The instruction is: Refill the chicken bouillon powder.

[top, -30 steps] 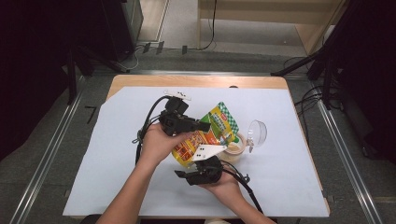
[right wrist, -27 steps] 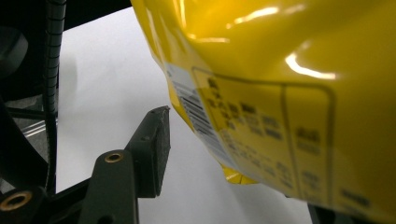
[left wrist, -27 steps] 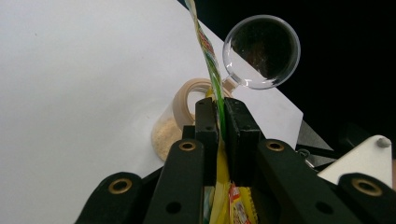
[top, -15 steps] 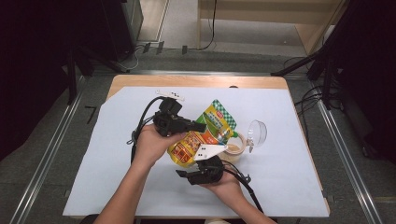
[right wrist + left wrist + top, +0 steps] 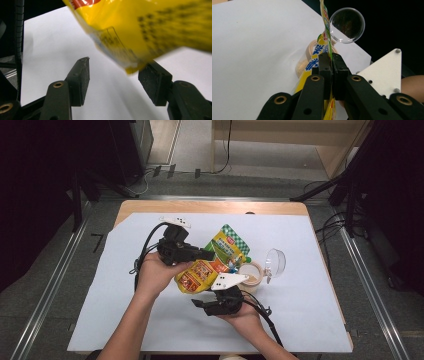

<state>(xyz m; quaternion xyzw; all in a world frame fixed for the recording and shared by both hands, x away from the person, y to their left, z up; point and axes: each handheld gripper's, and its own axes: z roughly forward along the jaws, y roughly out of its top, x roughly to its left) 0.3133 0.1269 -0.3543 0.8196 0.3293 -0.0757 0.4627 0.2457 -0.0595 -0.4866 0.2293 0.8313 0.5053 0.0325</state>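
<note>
A yellow and green snack pouch (image 5: pixel 220 257) is held above the white sheet, tilted over a beige cup (image 5: pixel 251 272) with pale powder in it. My left gripper (image 5: pixel 209 254) is shut on the pouch's edge; in the left gripper view the pads (image 5: pixel 325 65) pinch the thin pouch (image 5: pixel 325 27) edge-on, with the cup (image 5: pixel 310 51) beyond them. My right gripper (image 5: pixel 205 300) sits low, just in front of the pouch. Its jaws (image 5: pixel 116 67) stand open, and the pouch's yellow bottom corner (image 5: pixel 130 67) hangs close to the right-hand pad without being pressed.
A clear round lid (image 5: pixel 275 262) lies just right of the cup, also seen as the lid (image 5: pixel 347 25) past the pouch. The white sheet (image 5: pixel 125 310) covers most of the wooden table (image 5: pixel 210 207). Cables trail from both grippers across the sheet.
The left gripper and the pouch have shifted slightly left and away from me. The right hand has stayed where it was.
</note>
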